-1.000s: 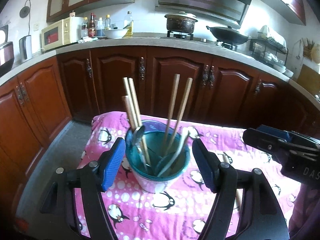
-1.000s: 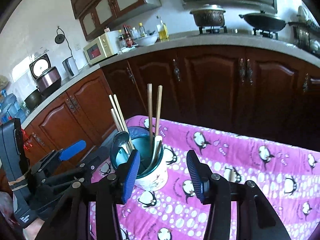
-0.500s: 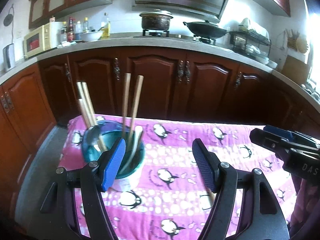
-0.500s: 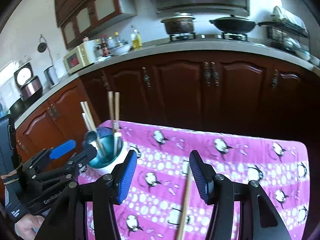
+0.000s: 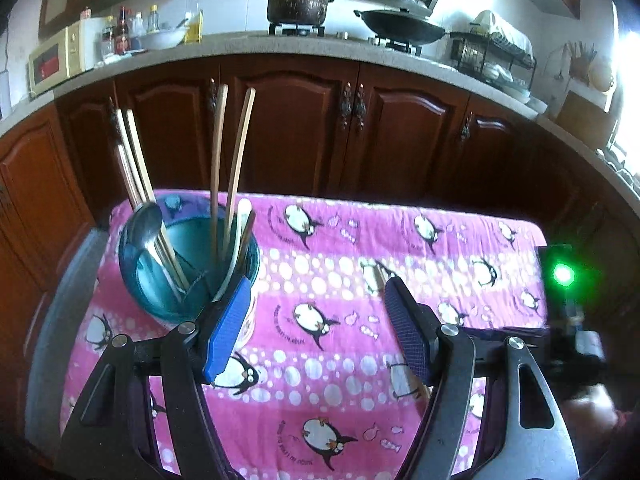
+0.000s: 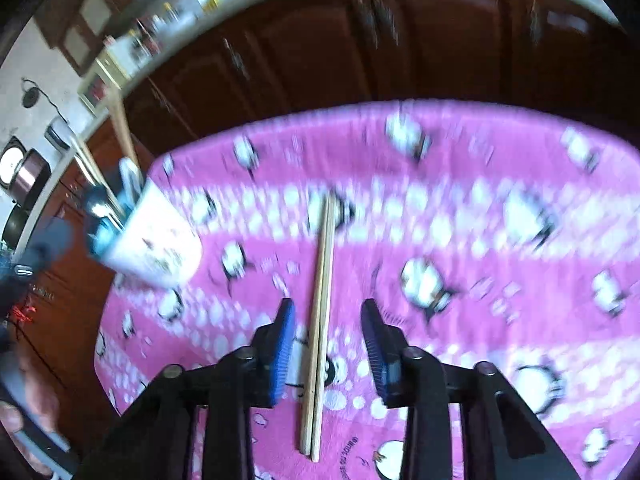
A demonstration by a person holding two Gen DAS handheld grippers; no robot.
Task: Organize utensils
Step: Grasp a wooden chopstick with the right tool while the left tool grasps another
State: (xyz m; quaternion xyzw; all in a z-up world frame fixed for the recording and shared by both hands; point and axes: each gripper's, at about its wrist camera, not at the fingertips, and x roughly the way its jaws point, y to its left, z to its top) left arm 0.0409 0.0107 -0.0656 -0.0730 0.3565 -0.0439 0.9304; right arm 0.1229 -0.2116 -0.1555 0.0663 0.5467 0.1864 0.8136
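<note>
My right tool (image 6: 326, 344) straddled the pair of chopsticks (image 6: 322, 300) lying flat on the pink penguin cloth (image 6: 500, 184), its jaws closing but not yet pressing, so both sticks would be caught together. My left tool (image 5: 316, 328) stood wide and empty just beside the utensil cup (image 5: 184, 264) (already stocked with chopsticks and a spoon (image 5: 144, 224)), probably ready to steady it on the table.

Kitchen bkgd: pot (image 5: 298, 3) & wok (image 5: 404, 29) on stove, microwave (image 5: 56, 60) w/ bottles (image 5: 120, 34) alongside, dish rack (image 5: 492, 54) at right; penguin-print pink cloth (image 5: 400, 240) covers surface.
</note>
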